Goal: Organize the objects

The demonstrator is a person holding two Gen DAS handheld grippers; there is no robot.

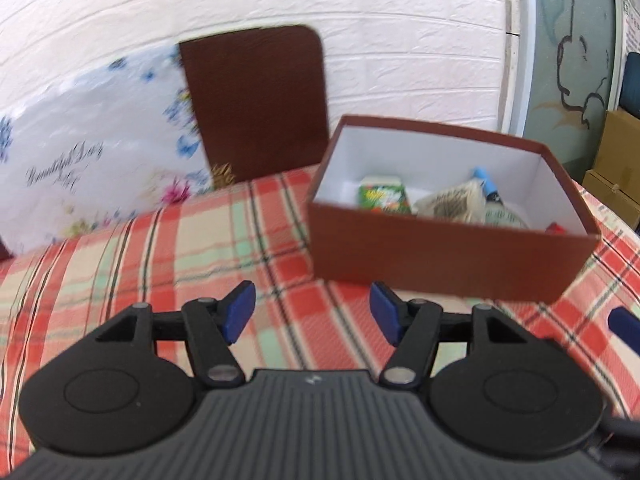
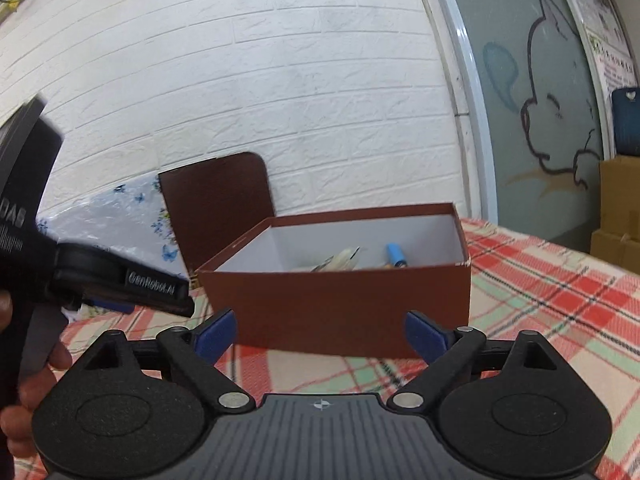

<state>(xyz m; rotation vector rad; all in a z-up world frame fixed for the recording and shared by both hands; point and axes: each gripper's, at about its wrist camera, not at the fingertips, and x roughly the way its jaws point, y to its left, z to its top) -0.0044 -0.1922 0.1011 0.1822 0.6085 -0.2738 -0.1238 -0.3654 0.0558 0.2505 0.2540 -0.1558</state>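
Right wrist view: brown box [image 2: 340, 304] just beyond spread, empty right tongs [image 2: 320, 336].

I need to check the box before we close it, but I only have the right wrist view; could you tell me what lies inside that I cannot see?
Observer: A green carton lies at the back left of the brown box, hidden from you by the front wall.
Operator: Anything in the near right corner?
Observer: Something small and red peeks above the rim there.
Operator: Is the left gripper holding anything?
Observer: No, the left gripper is open and empty, short of the box.
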